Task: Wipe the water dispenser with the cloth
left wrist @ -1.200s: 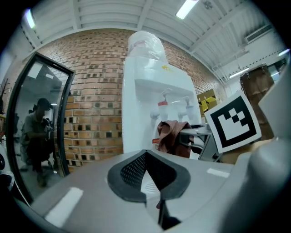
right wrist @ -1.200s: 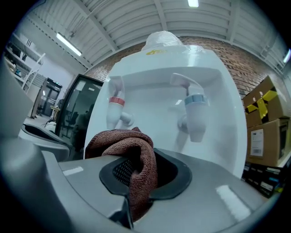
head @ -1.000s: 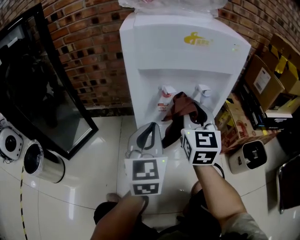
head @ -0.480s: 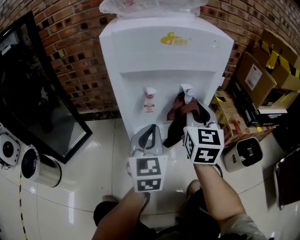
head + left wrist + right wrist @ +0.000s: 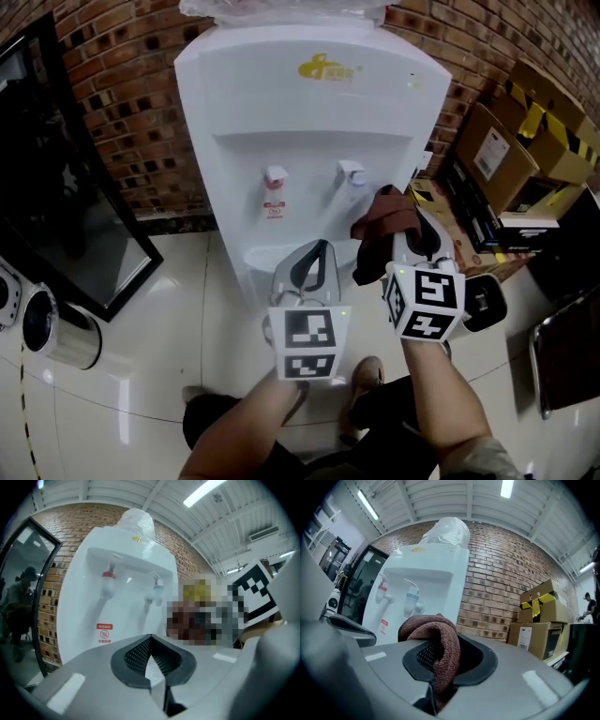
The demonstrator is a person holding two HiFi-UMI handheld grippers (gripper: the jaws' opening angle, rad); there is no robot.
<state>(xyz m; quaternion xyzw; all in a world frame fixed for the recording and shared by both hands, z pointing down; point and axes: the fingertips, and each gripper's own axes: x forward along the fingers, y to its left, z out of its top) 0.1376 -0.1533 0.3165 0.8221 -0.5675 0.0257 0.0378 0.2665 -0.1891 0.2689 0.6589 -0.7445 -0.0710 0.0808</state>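
Observation:
The white water dispenser (image 5: 309,103) stands against the brick wall, with a red tap (image 5: 274,178) and a blue tap (image 5: 352,174). My right gripper (image 5: 405,223) is shut on a brown cloth (image 5: 380,220), which hangs just right of the blue tap, at the dispenser's right front edge. In the right gripper view the cloth (image 5: 436,632) bulges out between the jaws of that gripper (image 5: 440,644). My left gripper (image 5: 317,251) is held in front of the drip tray (image 5: 261,258), shut, with nothing in it. The left gripper view shows its tips (image 5: 150,640) meeting below the taps.
Cardboard boxes (image 5: 511,141) are stacked at the right, with a small white appliance (image 5: 487,298) on the floor before them. A black glass-door cabinet (image 5: 56,187) stands at the left, and a metal cylinder (image 5: 52,333) lies near it. A plastic-wrapped bottle (image 5: 281,7) tops the dispenser.
Both grippers have moved right across the dispenser's front. The cloth went from between the taps, past the blue tap, to the dispenser's right edge. Both grips look unchanged.

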